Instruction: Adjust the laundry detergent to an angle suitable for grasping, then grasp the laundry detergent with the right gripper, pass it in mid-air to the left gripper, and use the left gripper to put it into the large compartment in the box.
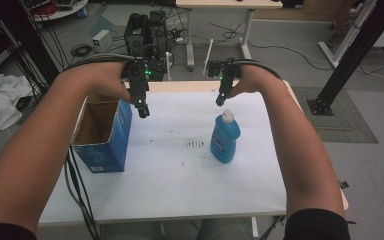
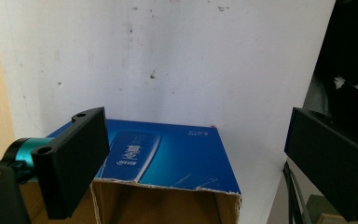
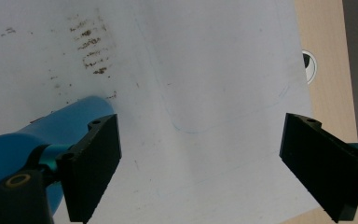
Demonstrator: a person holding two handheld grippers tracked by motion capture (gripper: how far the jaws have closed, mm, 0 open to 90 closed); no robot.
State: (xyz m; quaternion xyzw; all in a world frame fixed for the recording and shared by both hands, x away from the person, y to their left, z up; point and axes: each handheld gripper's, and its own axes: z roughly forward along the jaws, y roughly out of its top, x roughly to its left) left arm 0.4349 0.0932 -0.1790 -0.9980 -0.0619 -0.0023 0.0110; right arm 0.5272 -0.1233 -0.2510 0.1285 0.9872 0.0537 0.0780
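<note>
A blue bottle [image 1: 224, 138] with a white cap stands upright right of the table's middle. An open blue cardboard box [image 1: 100, 132] sits at the left edge, its brown inside showing. My left gripper [image 1: 143, 111] hangs above the box's far right corner, jaws wide apart and empty; in the left gripper view the box [image 2: 168, 158] lies below and between its jaws. My right gripper [image 1: 220, 100] hovers just beyond the bottle's cap, open and empty. In the right gripper view the bottle [image 3: 32, 144] sits behind the left jaw, outside the gap.
The table [image 1: 180, 185] carries a white sheet with brown stains [image 1: 194, 144] at its middle. Cables [image 1: 77, 195] hang off the left edge. Beyond the far edge stand black equipment [image 1: 147, 32] and another table's legs. A round hole [image 3: 309, 65] marks the wooden edge.
</note>
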